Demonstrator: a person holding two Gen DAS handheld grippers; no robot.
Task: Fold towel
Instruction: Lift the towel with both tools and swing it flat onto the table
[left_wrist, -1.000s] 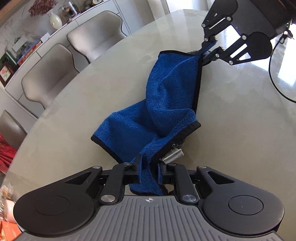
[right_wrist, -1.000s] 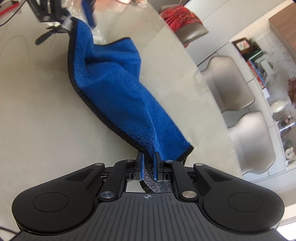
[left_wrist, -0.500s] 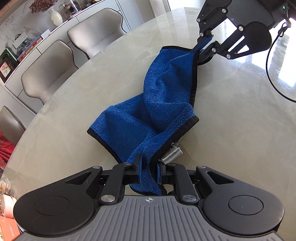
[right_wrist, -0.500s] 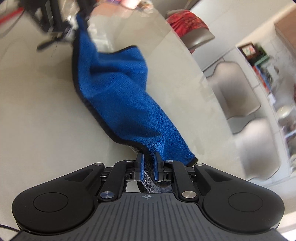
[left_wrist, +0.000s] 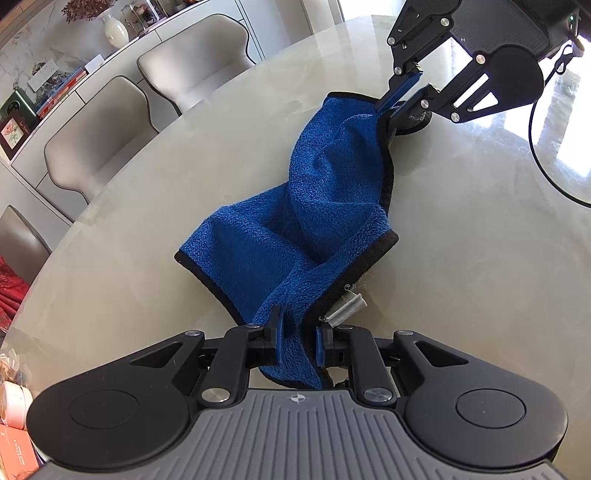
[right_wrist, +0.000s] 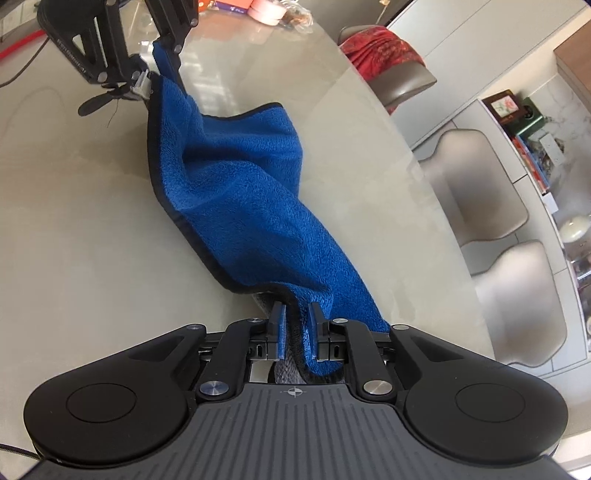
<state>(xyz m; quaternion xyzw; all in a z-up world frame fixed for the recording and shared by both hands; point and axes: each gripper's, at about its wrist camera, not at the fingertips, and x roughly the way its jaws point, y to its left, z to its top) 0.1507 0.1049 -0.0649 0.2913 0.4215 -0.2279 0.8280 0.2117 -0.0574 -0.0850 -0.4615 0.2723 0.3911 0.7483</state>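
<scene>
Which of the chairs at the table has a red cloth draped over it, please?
The darker chair with the red cloth; both pale chairs are bare.

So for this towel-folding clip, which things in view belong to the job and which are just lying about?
Job: blue towel; left hand-held gripper and right hand-held gripper, each clamped on a towel corner; table.
Lying about: chairs, white vase, red cloth, pink tape roll.

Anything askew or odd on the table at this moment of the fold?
Only the blue towel itself: it sags twisted and bunched on the table between the left gripper and right gripper, both clamped on its corners, with no flat fold. Its grey tag sticks out. Nothing spilled or damaged.
</scene>
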